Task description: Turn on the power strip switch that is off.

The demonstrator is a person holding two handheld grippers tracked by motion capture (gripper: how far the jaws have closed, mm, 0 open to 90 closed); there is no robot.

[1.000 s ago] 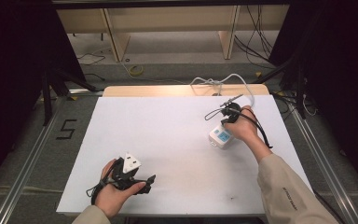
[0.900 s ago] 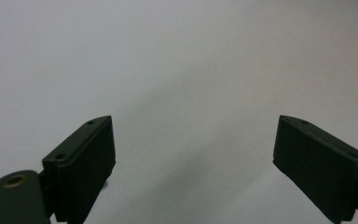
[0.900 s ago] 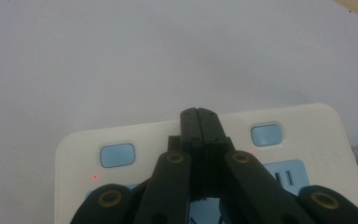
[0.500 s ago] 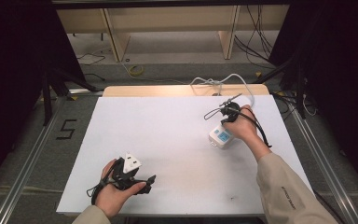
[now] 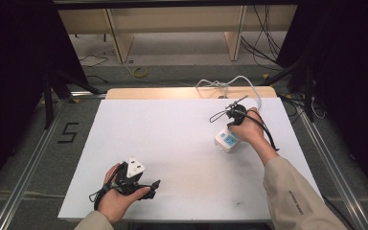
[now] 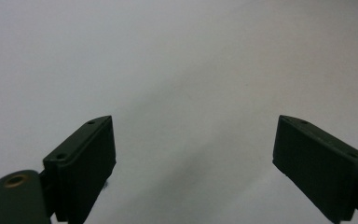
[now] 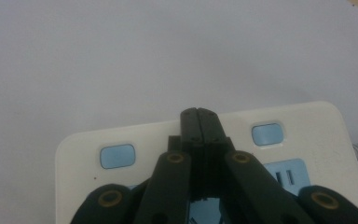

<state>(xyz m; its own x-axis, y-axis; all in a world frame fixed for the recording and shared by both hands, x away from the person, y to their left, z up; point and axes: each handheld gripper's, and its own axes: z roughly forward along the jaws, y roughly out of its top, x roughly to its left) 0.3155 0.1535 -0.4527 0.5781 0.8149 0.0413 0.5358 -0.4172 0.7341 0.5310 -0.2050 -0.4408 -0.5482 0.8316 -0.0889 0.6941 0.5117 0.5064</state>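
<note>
A white power strip with pale blue sockets lies on the right part of the white table. My right gripper points down at it, held by a hand. In the right gripper view the jaws are pressed together, shut, with nothing between them. Their tips sit over the strip's top, between two blue buttons; whether they touch it I cannot tell. My left gripper rests low at the table's front left. Its jaws stand wide open over bare white tabletop.
The strip's white cable loops off the table's far edge, past a wooden board. Black cables trail from both grippers. Metal rails and a floor mark lie left of the table. A sleeve crosses the front right corner.
</note>
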